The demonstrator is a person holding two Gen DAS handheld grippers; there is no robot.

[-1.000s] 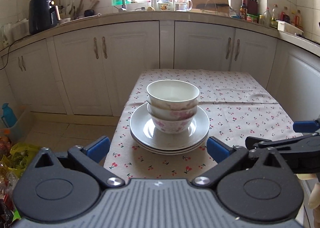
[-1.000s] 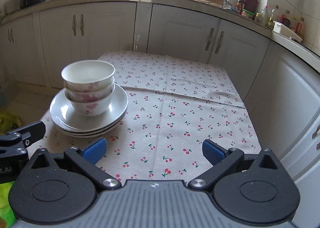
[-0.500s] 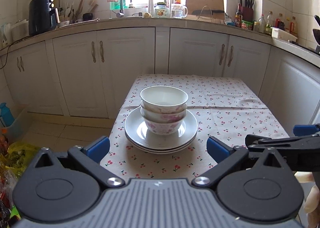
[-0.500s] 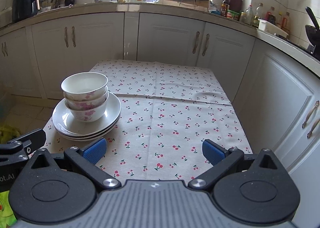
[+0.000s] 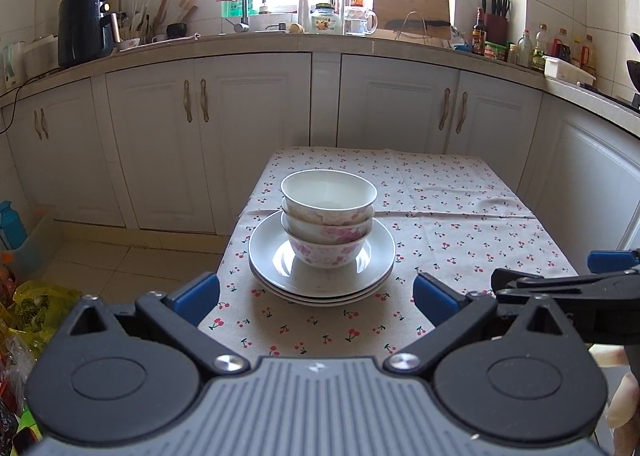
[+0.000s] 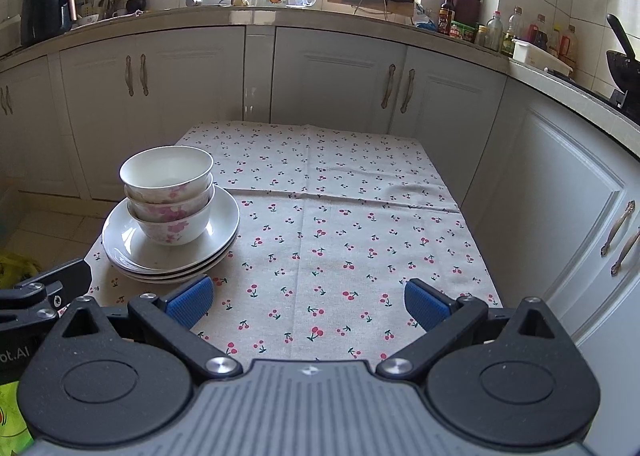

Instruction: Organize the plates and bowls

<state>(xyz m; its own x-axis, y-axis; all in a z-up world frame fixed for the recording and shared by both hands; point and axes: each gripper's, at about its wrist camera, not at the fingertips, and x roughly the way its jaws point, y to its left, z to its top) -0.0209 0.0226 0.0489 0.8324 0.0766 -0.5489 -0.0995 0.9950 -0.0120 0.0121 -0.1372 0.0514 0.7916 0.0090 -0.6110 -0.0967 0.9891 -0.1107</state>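
Three white bowls with pink flowers are nested and stand on a stack of white plates near the left edge of a cherry-print tablecloth. The same bowls and plates show at the left in the right wrist view. My left gripper is open and empty, held back from the plates in front of them. My right gripper is open and empty over the cloth, to the right of the stack. Each gripper shows at the edge of the other's view.
White kitchen cabinets and a worktop with a tap, jars, bottles and a black appliance run behind and to the right of the table. A yellow bag and a blue bottle are on the floor at the left.
Both grippers have drawn back and risen from the table, so the stack of bowls and plates looks smaller and farther. The stack has not moved. Both grippers stay open.
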